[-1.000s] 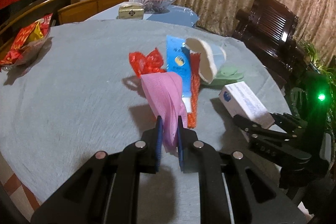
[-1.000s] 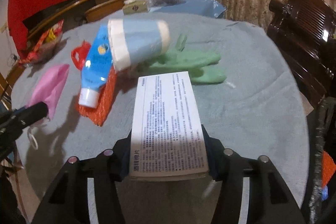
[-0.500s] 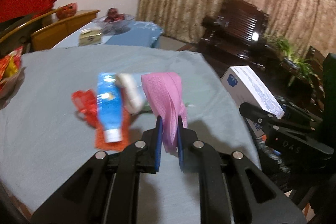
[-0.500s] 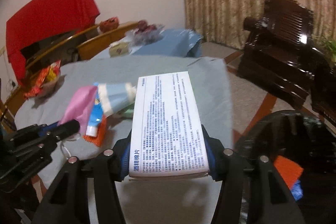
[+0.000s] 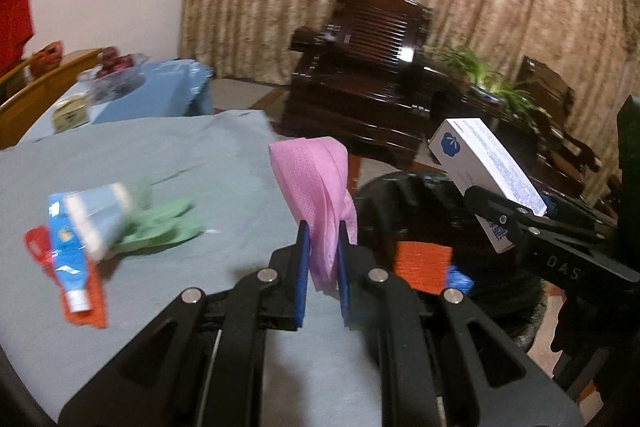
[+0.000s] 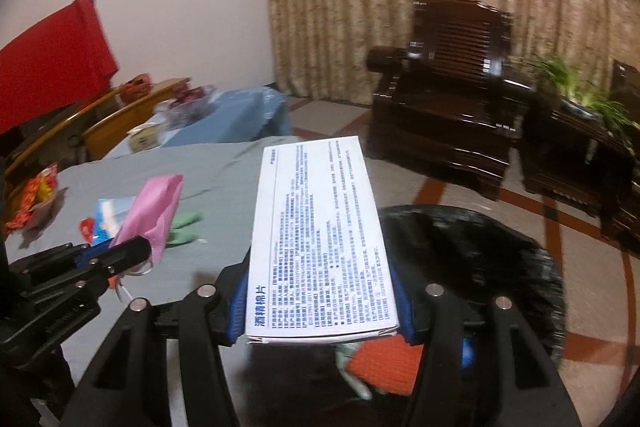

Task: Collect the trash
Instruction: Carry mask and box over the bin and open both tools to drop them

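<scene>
My left gripper (image 5: 321,233) is shut on a pink face mask (image 5: 316,179) and holds it in the air over the table's right edge. My right gripper (image 6: 320,301) is shut on a white printed box (image 6: 320,239) above a black-lined trash bin (image 6: 500,255). The bin (image 5: 404,195) stands beside the table and holds an orange piece (image 5: 422,261). The box also shows in the left wrist view (image 5: 486,169), and the mask in the right wrist view (image 6: 154,215).
On the grey tablecloth (image 5: 140,155) lie a blue tube (image 5: 64,247), a pale blue cup (image 5: 100,219), green gloves (image 5: 164,227) and red and orange wrappers. A dark wooden armchair (image 6: 444,99) stands behind the bin. A second table with a fruit bowl (image 5: 116,71) is at far left.
Both grippers have swung right, away from the table's middle toward the bin, each carrying its item. The bin has come into full view under the right gripper.
</scene>
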`<state>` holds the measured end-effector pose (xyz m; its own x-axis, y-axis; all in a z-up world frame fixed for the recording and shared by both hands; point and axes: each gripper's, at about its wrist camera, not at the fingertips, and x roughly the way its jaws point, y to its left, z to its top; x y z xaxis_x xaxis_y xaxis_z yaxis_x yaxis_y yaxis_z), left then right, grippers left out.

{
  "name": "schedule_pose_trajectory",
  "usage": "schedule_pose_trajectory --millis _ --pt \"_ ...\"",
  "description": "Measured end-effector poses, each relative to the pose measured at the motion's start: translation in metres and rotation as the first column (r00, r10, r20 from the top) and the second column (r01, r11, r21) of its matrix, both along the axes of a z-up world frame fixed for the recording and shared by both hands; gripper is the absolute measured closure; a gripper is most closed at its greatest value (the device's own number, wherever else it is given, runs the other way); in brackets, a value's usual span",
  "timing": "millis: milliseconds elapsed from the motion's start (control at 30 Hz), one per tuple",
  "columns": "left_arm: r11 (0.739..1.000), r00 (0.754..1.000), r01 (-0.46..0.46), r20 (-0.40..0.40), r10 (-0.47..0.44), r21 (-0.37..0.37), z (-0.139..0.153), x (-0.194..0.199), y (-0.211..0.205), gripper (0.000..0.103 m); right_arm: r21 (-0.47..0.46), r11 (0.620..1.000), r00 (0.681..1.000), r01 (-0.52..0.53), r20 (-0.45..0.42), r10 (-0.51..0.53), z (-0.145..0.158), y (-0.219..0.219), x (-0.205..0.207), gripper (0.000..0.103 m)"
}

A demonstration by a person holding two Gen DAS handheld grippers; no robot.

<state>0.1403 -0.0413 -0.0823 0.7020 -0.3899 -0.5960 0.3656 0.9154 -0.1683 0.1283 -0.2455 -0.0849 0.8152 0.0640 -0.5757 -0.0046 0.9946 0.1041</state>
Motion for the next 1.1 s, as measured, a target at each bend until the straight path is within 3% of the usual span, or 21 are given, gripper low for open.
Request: schedule_pose_trajectory --millis 400,467,500,533,600,633,733,900,1100 --pt "0.987 0.987 0.159 -0.008 -0.159 -0.008 -0.013 0.012 -0.091 0.091 -0.01 0.988 0.988 0.154 -0.032 -0.154 -0.02 -0.076 -0.012 0.047" --pt "0.981 0.981 0.191 -0.02 -0.192 -0.026 -0.017 0.015 -0.1 0.084 -0.014 0.986 0.985 0.168 -0.038 -0.169 -0.023 -0.085 -0.013 0.047" --pt "0.979 0.979 0.2 -0.024 -0.201 -0.033 -0.018 0.015 -0.102 0.076 -0.022 0.984 0.983 0.177 -0.039 -0.177 -0.024 -0.087 -0.013 0.046" --pt "0.977 0.977 0.211 -0.03 -0.212 -0.038 -0.02 0.017 -0.106 0.061 -0.034 0.982 0.982 0.184 -0.044 -0.185 -0.026 -0.091 -0.014 0.043" --pt "0.976 0.976 0.213 -0.035 -0.214 -0.048 -0.023 0.017 -0.107 0.046 -0.049 0.978 0.978 0.203 -0.043 -0.205 -0.028 -0.095 -0.017 0.024" --pt "0.976 0.976 0.211 -0.034 -0.213 -0.051 -0.024 0.017 -0.106 0.043 -0.046 0.976 0.976 0.213 -0.036 -0.215 -0.029 -0.097 -0.019 0.02" --pt "0.981 0.981 0.189 -0.034 -0.191 -0.041 -0.025 0.018 -0.097 0.03 -0.03 0.976 0.975 0.218 -0.028 -0.219 -0.028 -0.098 -0.024 0.006" --pt "0.995 0.996 0.092 -0.006 -0.092 -0.029 -0.023 0.01 -0.054 0.016 0.019 0.984 0.983 0.179 -0.031 -0.179 -0.025 -0.084 -0.024 0.006" --pt "0.997 0.997 -0.075 0.034 0.074 0.029 -0.016 0.0 0.012 0.012 0.043 0.996 0.997 0.082 -0.012 -0.081 -0.021 -0.043 -0.017 0.006"
